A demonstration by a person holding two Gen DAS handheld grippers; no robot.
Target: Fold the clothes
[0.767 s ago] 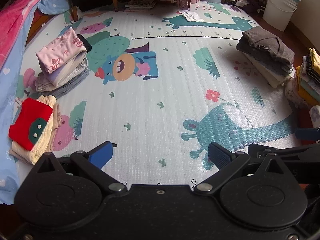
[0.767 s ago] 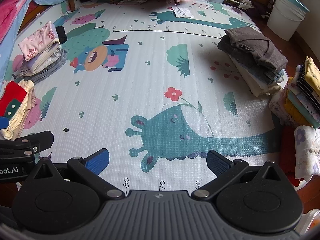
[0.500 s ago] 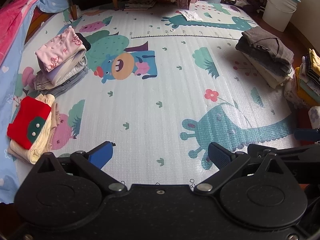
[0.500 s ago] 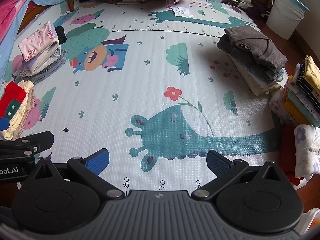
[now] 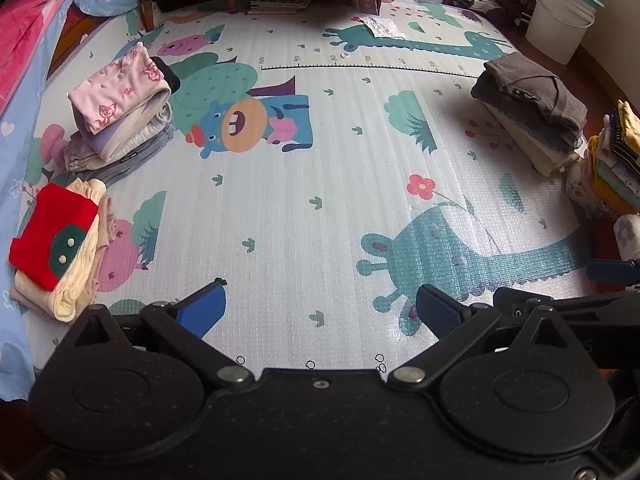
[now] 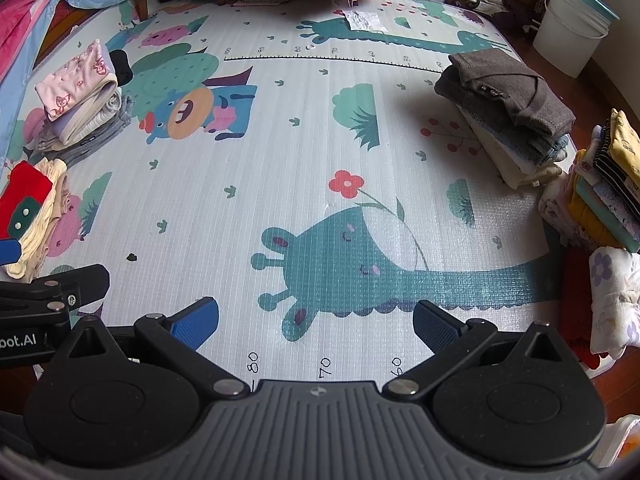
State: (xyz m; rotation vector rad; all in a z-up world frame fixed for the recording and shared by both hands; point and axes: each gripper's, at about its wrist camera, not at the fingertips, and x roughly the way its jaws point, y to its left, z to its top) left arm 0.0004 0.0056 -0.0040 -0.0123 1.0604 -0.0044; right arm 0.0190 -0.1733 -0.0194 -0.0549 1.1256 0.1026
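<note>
Both tools hang over the near edge of the play mat (image 5: 320,184), the left tool (image 5: 320,312) and the right tool (image 6: 316,320) each spread wide with nothing between the blue pads. On the mat's left side sits a folded stack topped by a red garment (image 5: 52,236), and just beyond it a pile topped with pink patterned cloth (image 5: 120,96). Across the mat, on its right edge, lies a stack under a grey sweater (image 5: 532,88). Past the mat's far right corner stands a white bucket (image 5: 560,20)
</note>
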